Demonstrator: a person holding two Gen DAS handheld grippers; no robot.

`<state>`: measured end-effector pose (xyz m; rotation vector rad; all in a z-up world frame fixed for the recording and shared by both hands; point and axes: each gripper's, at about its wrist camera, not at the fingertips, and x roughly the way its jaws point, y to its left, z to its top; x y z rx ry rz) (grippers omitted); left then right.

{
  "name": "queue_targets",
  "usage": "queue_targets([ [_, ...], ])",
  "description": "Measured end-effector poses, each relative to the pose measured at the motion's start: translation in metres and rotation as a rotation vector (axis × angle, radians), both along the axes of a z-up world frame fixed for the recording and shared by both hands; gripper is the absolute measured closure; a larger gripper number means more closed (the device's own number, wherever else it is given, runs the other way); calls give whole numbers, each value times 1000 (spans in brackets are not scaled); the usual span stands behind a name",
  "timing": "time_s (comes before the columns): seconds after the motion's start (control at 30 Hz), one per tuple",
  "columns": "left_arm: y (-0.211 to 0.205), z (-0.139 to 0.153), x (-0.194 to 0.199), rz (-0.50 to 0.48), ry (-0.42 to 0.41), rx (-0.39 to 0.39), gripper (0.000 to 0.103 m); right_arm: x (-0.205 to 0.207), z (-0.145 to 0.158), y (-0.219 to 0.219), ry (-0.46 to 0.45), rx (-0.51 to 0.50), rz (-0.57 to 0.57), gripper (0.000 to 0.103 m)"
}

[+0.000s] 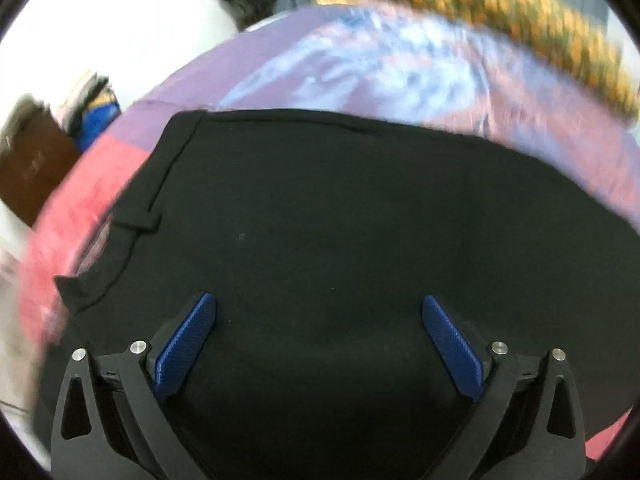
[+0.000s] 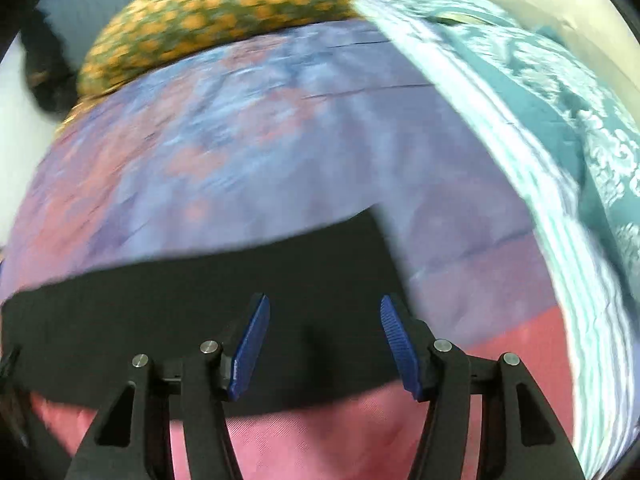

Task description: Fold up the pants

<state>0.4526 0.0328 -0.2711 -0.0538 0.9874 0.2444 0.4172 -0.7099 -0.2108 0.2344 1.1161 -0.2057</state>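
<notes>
Left wrist view first: at the far left edge a brown box [image 1: 30, 172] and a small stack of cloth [image 1: 94, 108] sit off the bed. Moving right, the black pants [image 1: 340, 220] spread over the bed cover [image 1: 280, 68], pink near the left edge and purple-blue further up. The waistband seam with a belt loop runs down the left side of the cloth, so this looks like the waist end. The left tool [image 1: 319, 308] stands over the middle of the garment at the bottom of the frame, its blue pads wide apart and nothing between them but the cloth lying flat below. An orange-and-green patterned pillow [image 1: 520, 28] lies in the upper right.

In the right wrist view the same pillow [image 2: 208, 12] fills the upper left. The pants [image 2: 180, 320] cross the lower frame as a dark band from the left edge to just right of centre, where their end lies. The right tool [image 2: 325, 312] hangs above that end, jaws about half open and holding nothing. A teal patterned blanket [image 2: 540, 120] runs down the right side.

As I read it, the garment's long axis runs side to side between the two tools, one near each end. The right one is closer to a free edge, which lies just ahead of and under its pads.
</notes>
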Motion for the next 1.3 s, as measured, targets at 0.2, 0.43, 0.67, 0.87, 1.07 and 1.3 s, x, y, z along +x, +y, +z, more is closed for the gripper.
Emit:
queue_targets([
  [0.2,-4,-1,-2,-2,-26,35,0,40,-26,-46,33,63,-109,44],
  [0.43,4,1,-12,-1,-34,38,1,47,-45,-32,18,35,-68,44],
  [0.67,0,15,-5,15,39,79,1,23,-14,4,-38,-198,0,44],
  [0.87,-34,53,2,-72,-53,39,1,-6,-7,121,-119,-39,407,44],
  [1.07,-77,7,27,-229,-8,252,1,-15,-38,188,-82,-64,637,38],
  [1.3,-50,5,27,-183,-16,83,1,-1,-22,58,-116,-94,202,35],
])
